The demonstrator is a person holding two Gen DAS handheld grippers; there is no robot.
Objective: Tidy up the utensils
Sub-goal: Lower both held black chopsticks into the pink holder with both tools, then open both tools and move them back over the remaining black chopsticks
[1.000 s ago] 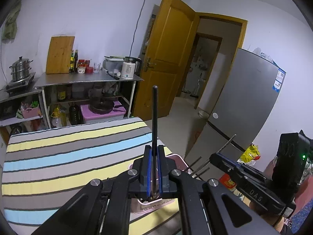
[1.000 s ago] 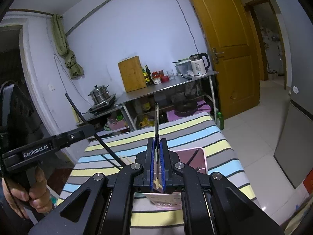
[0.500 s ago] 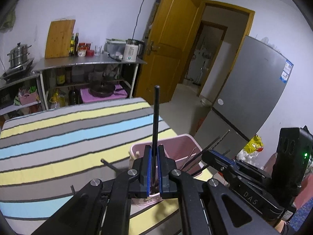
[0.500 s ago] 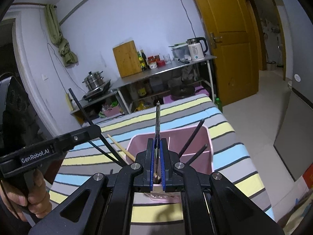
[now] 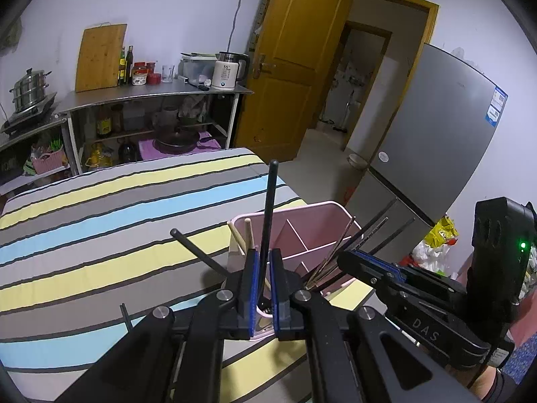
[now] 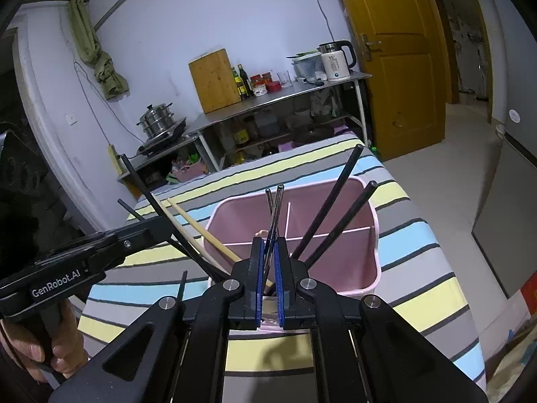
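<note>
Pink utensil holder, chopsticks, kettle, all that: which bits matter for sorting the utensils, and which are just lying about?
In the job: pink holder, black chopstick in left gripper, metal chopsticks in right gripper.
Lying about: kettle, cutting board, steamer pot, fridge.

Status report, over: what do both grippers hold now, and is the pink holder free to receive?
Left gripper shut on black chopstick. Right gripper shut on metal chopsticks. Both above pink holder. Black and wooden sticks already inside, leaning.

White walls (image 5: 167, 6), yellow door (image 5: 295, 67), fridge (image 5: 436, 154)
</note>
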